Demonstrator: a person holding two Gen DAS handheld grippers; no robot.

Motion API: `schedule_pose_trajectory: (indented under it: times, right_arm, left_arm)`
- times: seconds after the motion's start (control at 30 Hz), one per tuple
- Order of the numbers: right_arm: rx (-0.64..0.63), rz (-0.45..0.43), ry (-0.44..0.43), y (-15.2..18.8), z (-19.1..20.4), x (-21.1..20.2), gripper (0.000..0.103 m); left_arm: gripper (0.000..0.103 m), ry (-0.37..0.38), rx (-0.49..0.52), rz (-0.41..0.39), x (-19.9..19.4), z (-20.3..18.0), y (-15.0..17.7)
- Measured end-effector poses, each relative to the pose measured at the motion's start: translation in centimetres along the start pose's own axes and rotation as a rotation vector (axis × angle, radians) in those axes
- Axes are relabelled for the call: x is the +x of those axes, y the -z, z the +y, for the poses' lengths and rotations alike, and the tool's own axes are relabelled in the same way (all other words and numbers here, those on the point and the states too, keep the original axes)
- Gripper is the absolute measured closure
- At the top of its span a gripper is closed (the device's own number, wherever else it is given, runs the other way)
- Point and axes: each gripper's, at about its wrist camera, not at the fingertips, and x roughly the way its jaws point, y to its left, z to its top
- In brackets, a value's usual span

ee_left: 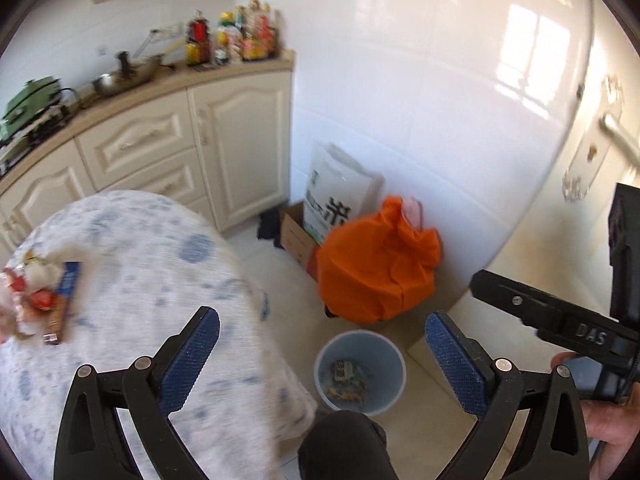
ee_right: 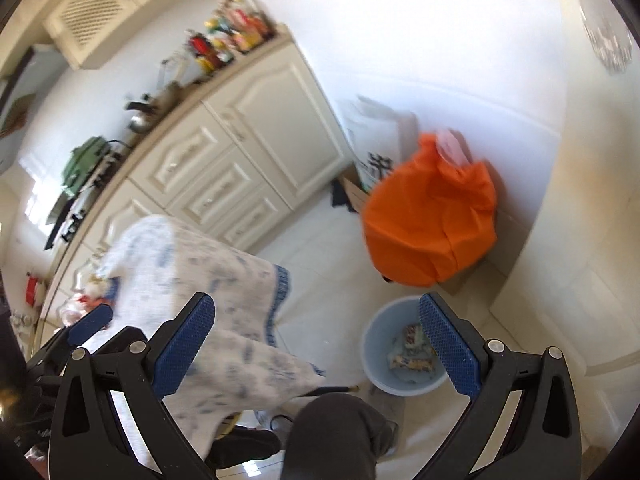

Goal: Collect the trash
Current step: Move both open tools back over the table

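Closest in, the left gripper [ee_left: 322, 354] stands with its blue pads spread wide and nothing between them, and the right gripper [ee_right: 316, 338] is the same — jaws agape, empty. Below both, a dark trouser knee [ee_left: 344, 440] fills the bottom edge.

Just past the knee on the pale tiled floor sits the light blue bin [ee_left: 394, 368], upright, with crumpled wrappers [ee_left: 346, 380] lying in its bottom; in the right wrist view the bin [ee_right: 374, 344] shows partly behind the right-hand pad.

To the left, the table under a white-and-blue patterned cloth [ee_left: 152, 264] still carries a heap of trash [ee_left: 38, 300] at its far-left edge — packets and wrappers, too blurred to tell apart.

Beyond the bin, an orange bag [ee_left: 376, 264] bulges against the white tiled wall, touching a cardboard box [ee_left: 294, 236] with a white printed sack [ee_left: 340, 192] standing in it.

Farthest back, cream cabinets [ee_left: 240, 140] carry a worktop with a pan [ee_left: 120, 78] and a cluster of bottles [ee_left: 232, 36].
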Motion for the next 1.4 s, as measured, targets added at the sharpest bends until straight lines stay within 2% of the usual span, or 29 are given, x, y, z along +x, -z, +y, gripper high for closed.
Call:
schedule_pose_trajectory:
  times: [0.43, 0.67, 1.03, 1.4]
  right_arm:
    - [-0.257, -0.115, -0.167, 0.4, 14.9, -5.4, 0.0]
    - [-0.367, -0.173, -0.232, 1.7, 22.0, -7.2, 0.0]
    - [-0.489, -0.23, -0.318, 3.9, 29.9, -9.4, 0.0]
    - [-0.577, -0.252, -0.351, 6.1, 34.3, -10.1, 0.0]
  left_arm:
    - [0.001, -0.173, -0.172, -0.211, -15.7, 10.1, 3.7]
    - [0.001, -0.283, -0.248, -0.323, -23.3, 13.3, 5.9]
    - [0.001, -0.38, -0.314, -0.424, -29.5, 15.9, 10.0]
    - [0.001, -0.443, -0.351, -0.473, -32.7, 17.1, 13.5]
